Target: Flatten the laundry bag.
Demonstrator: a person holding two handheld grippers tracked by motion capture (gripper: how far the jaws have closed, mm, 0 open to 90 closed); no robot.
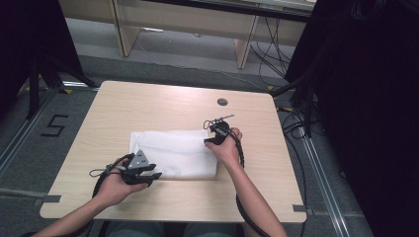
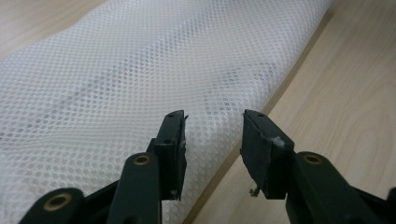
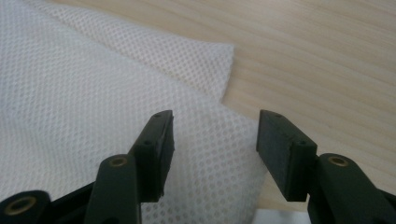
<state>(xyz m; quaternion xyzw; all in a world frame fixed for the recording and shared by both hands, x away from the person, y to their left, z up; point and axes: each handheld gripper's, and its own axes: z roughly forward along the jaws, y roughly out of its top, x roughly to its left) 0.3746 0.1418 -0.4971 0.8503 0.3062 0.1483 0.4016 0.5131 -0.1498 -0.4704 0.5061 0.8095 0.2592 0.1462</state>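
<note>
Grey floor marked "5" (image 1: 53, 126); pale wood table (image 1: 148, 101) carries white mesh cloth (image 1: 173, 153) at centre. Your left gripper (image 1: 154, 171) and right gripper (image 1: 206, 133) both gape, empty, at its edges.

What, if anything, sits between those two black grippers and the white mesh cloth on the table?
Nothing visible does. The left gripper hangs open right over the near edge of the white mesh cloth, with bare air between. The right gripper is open too, above the cloth's corner, with bare wood of the table beyond.
</note>
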